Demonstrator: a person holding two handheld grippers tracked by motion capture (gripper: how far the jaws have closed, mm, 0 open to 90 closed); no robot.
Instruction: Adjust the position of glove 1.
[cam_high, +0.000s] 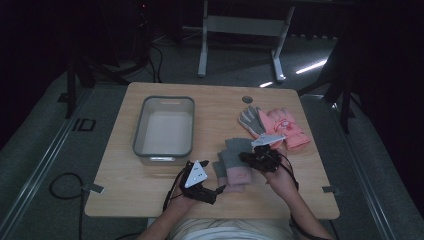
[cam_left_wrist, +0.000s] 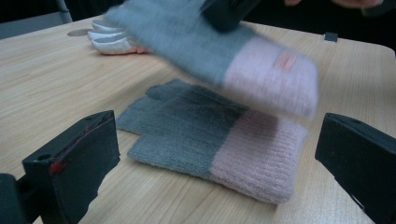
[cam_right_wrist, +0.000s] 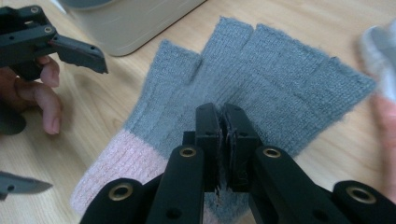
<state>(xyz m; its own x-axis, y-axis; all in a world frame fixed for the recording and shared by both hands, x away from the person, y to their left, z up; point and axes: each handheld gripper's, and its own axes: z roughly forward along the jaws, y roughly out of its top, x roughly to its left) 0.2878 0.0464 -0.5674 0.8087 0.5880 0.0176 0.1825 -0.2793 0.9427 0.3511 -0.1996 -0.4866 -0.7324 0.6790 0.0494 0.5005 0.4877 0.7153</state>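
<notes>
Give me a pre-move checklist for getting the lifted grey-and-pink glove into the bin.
1. Right claw shut on top glove: ok.
2. Top glove lifted off lower glove: ok, a gap shows in the left gripper view.
3. Left claw open and off the lower glove: ok.
4. Bin empty: ok.
5. Pink gloves out of the path: ok.
6. Grip depth: cannot tell.
</notes>
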